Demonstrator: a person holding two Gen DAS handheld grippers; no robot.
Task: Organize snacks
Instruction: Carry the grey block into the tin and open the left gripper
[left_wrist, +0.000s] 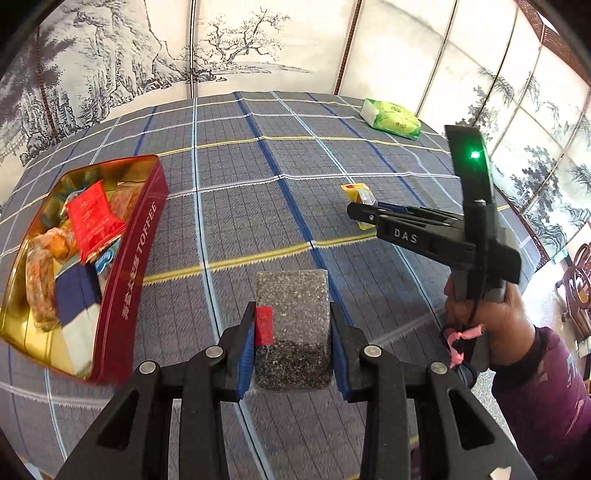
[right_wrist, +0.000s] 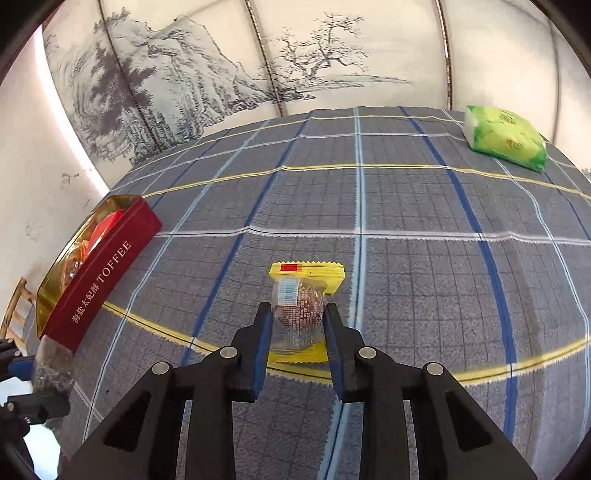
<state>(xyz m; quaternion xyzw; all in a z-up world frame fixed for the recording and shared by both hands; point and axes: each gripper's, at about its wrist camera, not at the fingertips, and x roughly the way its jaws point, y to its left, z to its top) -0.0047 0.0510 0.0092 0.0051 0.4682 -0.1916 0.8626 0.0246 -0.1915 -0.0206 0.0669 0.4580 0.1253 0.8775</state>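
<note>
Left hand-held gripper (left_wrist: 291, 339) clamps grey speckled snack block (left_wrist: 291, 325); right hand-held gripper (right_wrist: 297, 332) pinches yellow-edged clear snack packet (right_wrist: 301, 314). Risk: slick wrapper slipping before toffee tin (left_wrist: 122, 273); crowded tin rejecting block.

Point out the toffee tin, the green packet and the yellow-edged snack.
toffee tin (left_wrist: 129, 280), left wrist view, red side wall
green packet (right_wrist: 509, 142), right wrist view, top face
yellow-edged snack (right_wrist: 306, 271), right wrist view, yellow top seal

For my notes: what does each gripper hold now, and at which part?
The left gripper holds a speckled dark snack bar by its long sides. The right gripper holds a yellow-edged clear snack packet by its two sides.
</note>
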